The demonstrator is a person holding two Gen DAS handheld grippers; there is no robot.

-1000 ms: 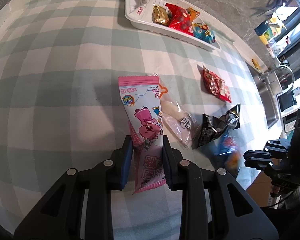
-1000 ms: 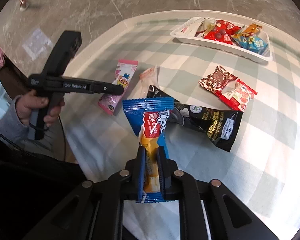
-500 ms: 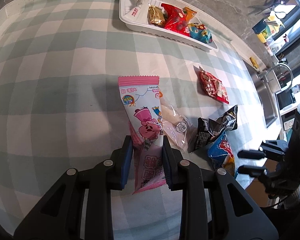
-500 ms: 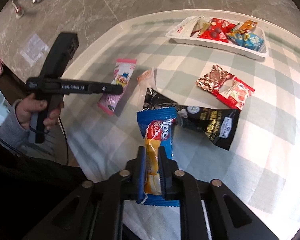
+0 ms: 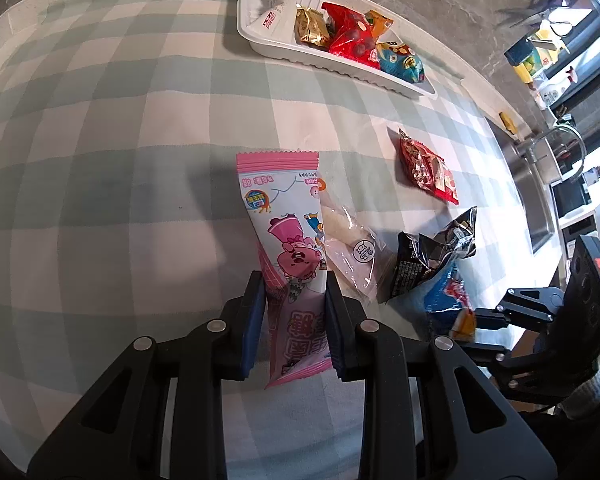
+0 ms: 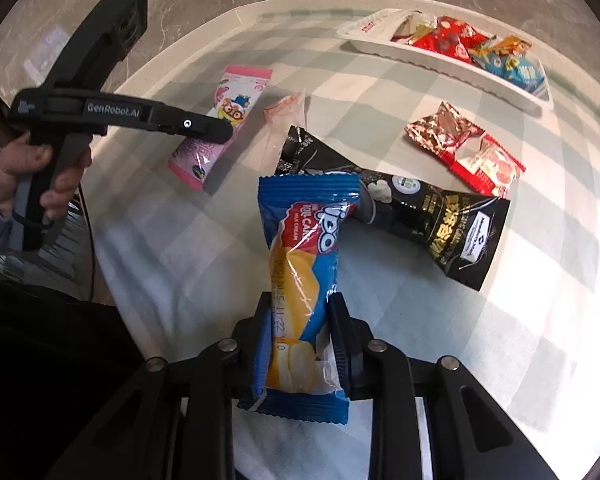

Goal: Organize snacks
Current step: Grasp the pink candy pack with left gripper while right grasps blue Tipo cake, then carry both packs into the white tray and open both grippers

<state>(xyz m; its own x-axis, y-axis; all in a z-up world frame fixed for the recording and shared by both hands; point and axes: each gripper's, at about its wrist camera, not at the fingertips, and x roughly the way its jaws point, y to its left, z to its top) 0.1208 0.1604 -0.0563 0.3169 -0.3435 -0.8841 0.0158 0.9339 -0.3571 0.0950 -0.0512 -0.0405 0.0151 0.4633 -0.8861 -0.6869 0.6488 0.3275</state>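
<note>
Pink packet pinched in left gripper; blue cake clamped in right gripper. Next: carry both to tray, upper frame.

We count two hand-held grippers: the left hand-held gripper and the right hand-held gripper. One white tray sits on one checked worktop.

Loose packets outside the tray, six in all:
- one pink packet
- one clear packet
- one black packet
- one blue packet
- one red packet
- one foil-patterned packet, touching the red one

Inside the tray we make out about five: one white packet, one gold packet, one red bag, one orange packet, one blue bag. Overlap leaves this tray count uncertain.

One hand is visible.
</note>
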